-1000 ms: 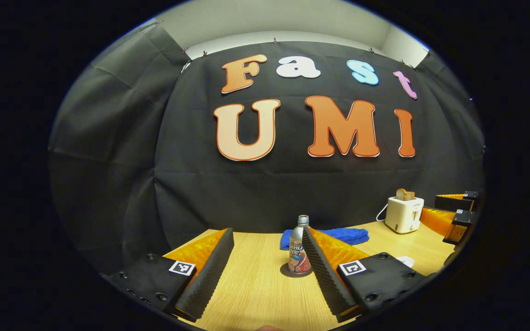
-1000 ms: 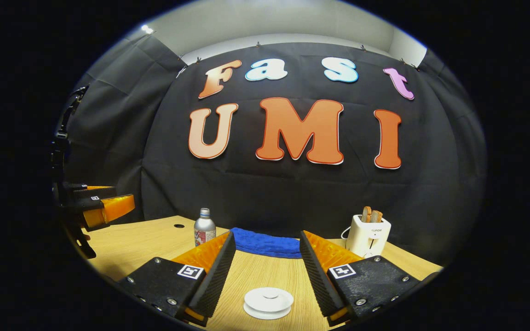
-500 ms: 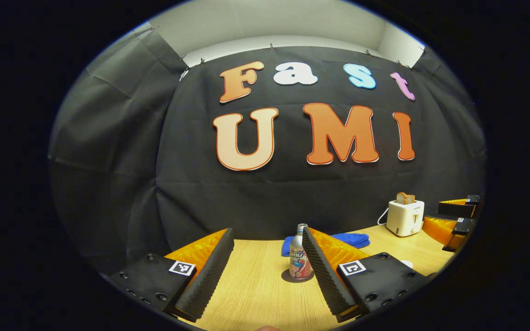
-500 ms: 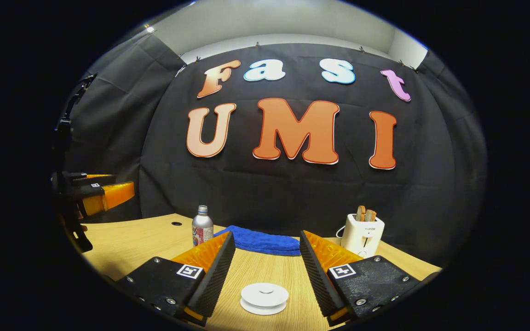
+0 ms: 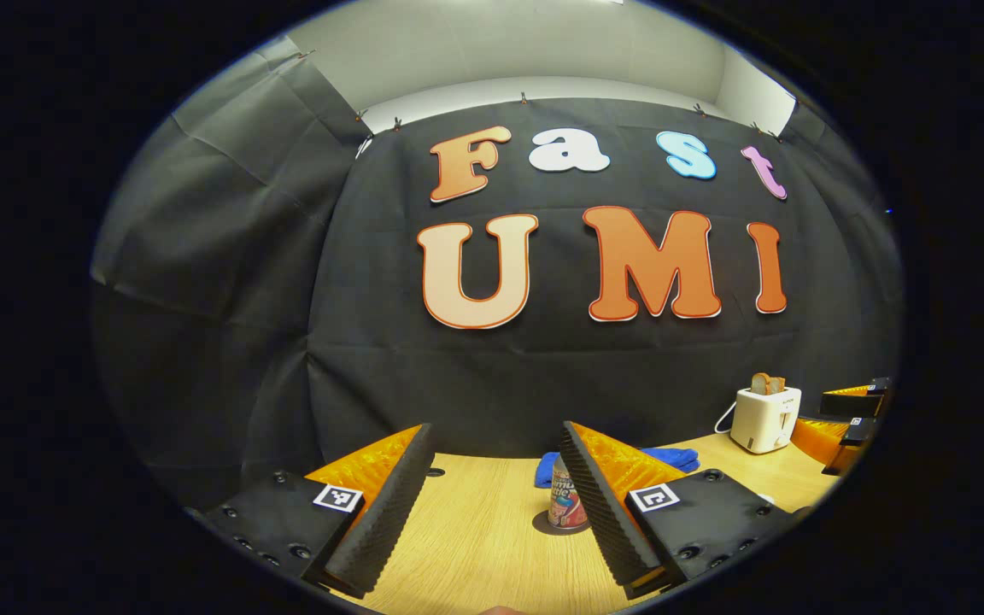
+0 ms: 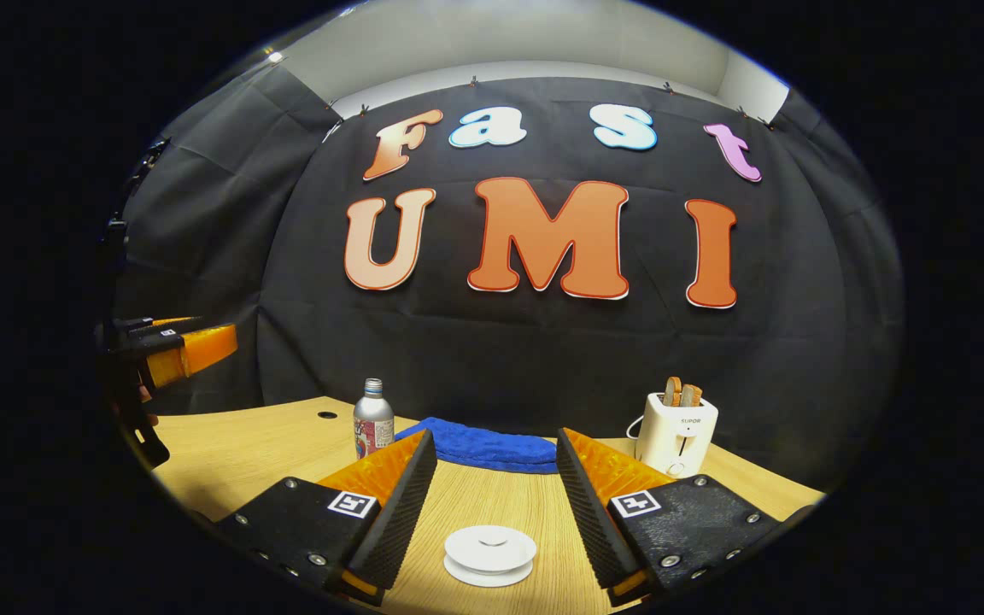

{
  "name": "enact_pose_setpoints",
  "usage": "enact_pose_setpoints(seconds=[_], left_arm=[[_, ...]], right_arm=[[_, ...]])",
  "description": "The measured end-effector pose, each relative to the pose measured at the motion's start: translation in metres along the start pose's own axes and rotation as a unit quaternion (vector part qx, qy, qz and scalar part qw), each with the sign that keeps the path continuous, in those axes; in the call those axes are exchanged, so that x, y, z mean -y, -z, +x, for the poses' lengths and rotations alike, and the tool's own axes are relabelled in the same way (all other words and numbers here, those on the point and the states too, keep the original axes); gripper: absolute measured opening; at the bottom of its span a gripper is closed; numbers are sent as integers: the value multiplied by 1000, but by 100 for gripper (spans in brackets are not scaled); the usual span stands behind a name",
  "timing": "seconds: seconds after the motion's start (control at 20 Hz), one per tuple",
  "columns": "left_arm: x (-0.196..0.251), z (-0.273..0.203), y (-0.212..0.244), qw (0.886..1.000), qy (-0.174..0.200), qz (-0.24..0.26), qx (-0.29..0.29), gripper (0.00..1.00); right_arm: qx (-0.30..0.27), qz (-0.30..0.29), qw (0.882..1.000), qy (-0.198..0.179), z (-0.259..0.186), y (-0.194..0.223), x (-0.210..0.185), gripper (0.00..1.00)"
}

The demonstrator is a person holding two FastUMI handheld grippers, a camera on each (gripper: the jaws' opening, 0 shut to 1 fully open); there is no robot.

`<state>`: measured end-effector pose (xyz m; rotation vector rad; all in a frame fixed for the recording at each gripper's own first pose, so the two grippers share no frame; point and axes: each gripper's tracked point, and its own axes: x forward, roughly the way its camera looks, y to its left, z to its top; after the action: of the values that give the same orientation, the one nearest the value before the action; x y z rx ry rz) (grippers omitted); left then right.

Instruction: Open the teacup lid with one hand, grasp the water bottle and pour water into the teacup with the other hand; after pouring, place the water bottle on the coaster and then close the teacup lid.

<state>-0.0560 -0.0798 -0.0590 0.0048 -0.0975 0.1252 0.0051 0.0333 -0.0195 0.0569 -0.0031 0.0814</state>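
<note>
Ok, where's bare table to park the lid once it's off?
Bare wood lies left of the teacup lid, stretching toward the water bottle and the table's small hole. In the left gripper view, the table left of the bottle is free too. Farther back, the blue cloth and toaster crowd it.

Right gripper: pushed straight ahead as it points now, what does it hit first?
Probably the teacup lid, on the table between the open jaws of the right gripper. Past it lies the blue cloth. Depth is hard to judge.
</note>
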Motion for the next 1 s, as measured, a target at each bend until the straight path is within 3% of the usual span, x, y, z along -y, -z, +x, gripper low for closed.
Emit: enact_pose_setpoints(seconds=[1.0], left_arm=[[-9, 0, 13, 1000, -11, -14, -8, 100]], right_arm=[[13, 10, 1000, 7, 0, -11, 6, 85]])
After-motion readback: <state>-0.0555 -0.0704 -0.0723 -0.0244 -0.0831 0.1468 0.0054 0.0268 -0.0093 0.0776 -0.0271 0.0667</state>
